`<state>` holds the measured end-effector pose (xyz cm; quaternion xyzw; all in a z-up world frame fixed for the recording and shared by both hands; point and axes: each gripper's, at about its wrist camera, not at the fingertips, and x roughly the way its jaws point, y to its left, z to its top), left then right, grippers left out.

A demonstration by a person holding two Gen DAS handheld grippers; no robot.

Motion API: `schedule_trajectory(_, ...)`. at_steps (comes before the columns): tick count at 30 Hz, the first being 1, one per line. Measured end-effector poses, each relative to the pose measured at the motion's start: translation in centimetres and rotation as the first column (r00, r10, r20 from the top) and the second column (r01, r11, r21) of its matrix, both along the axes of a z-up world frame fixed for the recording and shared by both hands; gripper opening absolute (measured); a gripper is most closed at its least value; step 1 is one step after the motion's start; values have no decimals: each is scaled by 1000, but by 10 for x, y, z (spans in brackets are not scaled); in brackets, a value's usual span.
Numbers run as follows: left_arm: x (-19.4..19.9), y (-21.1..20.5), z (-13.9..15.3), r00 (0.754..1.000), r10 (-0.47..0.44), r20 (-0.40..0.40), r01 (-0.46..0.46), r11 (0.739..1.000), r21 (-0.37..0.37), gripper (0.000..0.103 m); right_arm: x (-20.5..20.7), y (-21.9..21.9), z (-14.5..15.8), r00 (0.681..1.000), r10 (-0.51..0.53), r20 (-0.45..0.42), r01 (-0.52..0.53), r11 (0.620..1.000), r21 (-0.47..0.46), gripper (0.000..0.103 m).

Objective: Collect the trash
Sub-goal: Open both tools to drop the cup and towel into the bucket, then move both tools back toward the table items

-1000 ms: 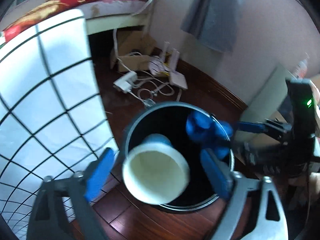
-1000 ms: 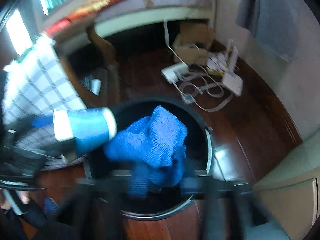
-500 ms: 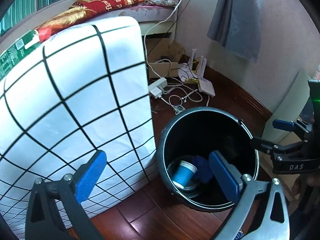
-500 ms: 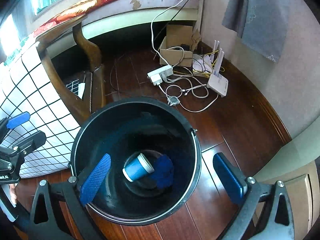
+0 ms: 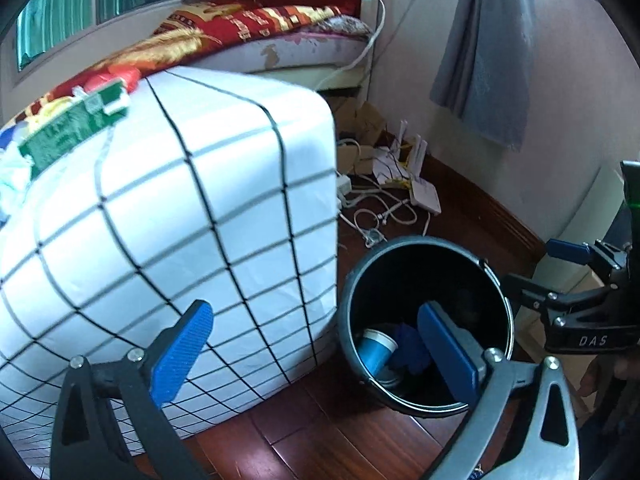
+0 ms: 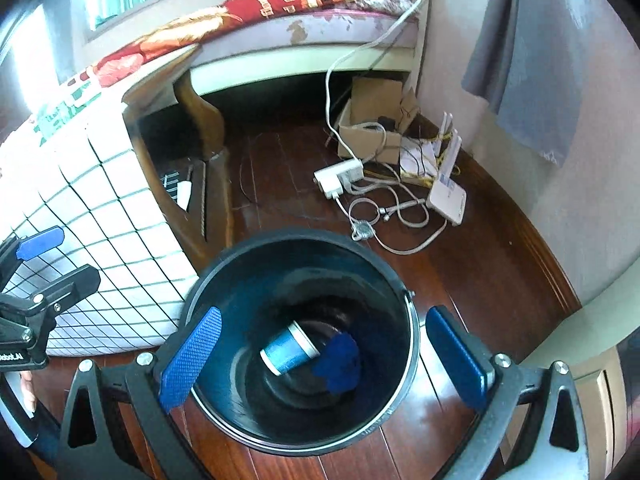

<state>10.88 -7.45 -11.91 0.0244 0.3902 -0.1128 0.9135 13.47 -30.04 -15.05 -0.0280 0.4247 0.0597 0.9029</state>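
A black trash bucket (image 6: pixel 404 296) stands on the dark wood floor. A blue paper cup (image 6: pixel 290 350) lies on its side at the bottom, next to a crumpled blue cloth (image 6: pixel 338 362). The bucket (image 5: pixel 496 280), cup (image 5: pixel 374 350) and cloth (image 5: pixel 408 346) also show in the left wrist view. My right gripper (image 6: pixel 324 356) is open and empty, above the bucket's mouth. My left gripper (image 5: pixel 316 350) is open and empty, between the bucket and the checked cloth. The right gripper also shows at the right edge of the left wrist view (image 5: pixel 580 276).
A table under a white black-checked cloth (image 5: pixel 180 220) stands left of the bucket. A green packet (image 5: pixel 72 130) lies on it. Cables, a power strip (image 6: pixel 340 176), a router (image 6: pixel 448 196) and a cardboard box (image 6: pixel 372 120) lie on the floor by the wall. A bed (image 6: pixel 304 12) is behind.
One second ago my left gripper held the cup and my right held the cloth over the bucket. Both are now dropped inside, both grippers are open, and both have pulled up and back.
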Motion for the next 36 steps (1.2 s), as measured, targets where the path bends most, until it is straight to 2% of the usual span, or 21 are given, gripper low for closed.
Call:
schedule_trajectory(11,-25,49,50,990,93,106,-93,996,-4,103,-10,54,71,981,89,171,-93,996,14,103)
schedule_trajectory(20,-46,106,87,959,200,203,-200,980,-20,103,-13,119,107,954,195,227,-208,977,37,103)
schedule_trajectory(23,-51,128,93,944,245,219,-242,969,-40,103,-10,141,116,942,228,246,-248,967,54,103)
schedule_trajectory(26,-55,153,95,934,284,219,-278,959,-57,99,-7,168,124,932,261,254,-276,961,27,103)
schedule_trajectory(29,-57,176,94,922,320,218,-314,947,-65,96,0,187,127,932,266,248,-277,961,12,103)
schedule_trajectory(36,-43,214,89,902,380,204,-371,925,-79,89,30,225,132,926,300,229,-319,947,50,103)
